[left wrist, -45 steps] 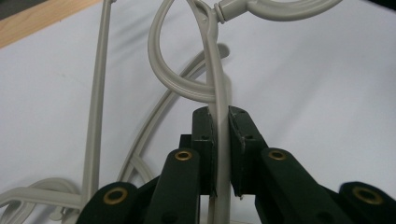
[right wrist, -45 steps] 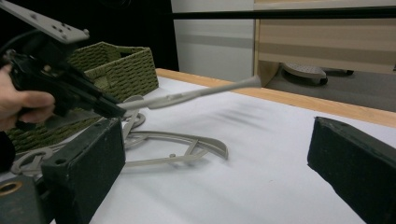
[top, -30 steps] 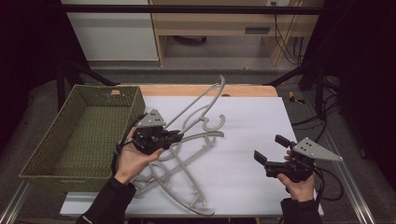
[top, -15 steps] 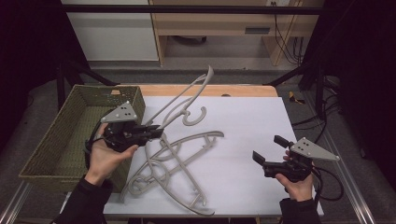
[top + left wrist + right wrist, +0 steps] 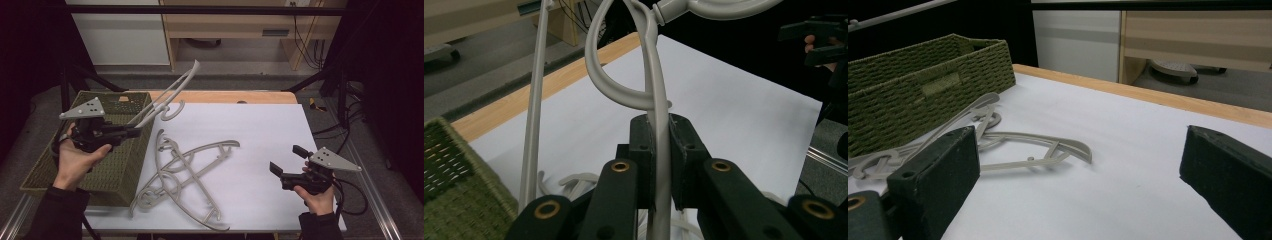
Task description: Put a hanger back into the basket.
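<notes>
**Hanger lifted toward the basket**

Left gripper (image 5: 134, 131) clamped on one bar of a grey plastic hanger (image 5: 172, 95); jaws narrow, pads pressed flat against the bar from both sides, as seen in the left gripper view (image 5: 659, 165). Held near one end, so that the long body rises slantwise, clear of the table, with the hook (image 5: 172, 111) hanging just beyond the jaws. Positioned above the near wall of the woven green basket (image 5: 127, 100), probably for dropping the hanger inside.

Two more hangers (image 5: 185, 172) crossed flat on the white sheet (image 5: 265, 135), just beside the basket, apparently awaiting the same treatment; crossed bars likely to snag on lifting.

Right gripper (image 5: 285, 162) low over the right part of the sheet, jaws wide and empty, well apart from the hangers; seemingly kept ready and out of the lifted hanger's path. Both jaws visible at the edges of the right gripper view, nothing between them.
</notes>
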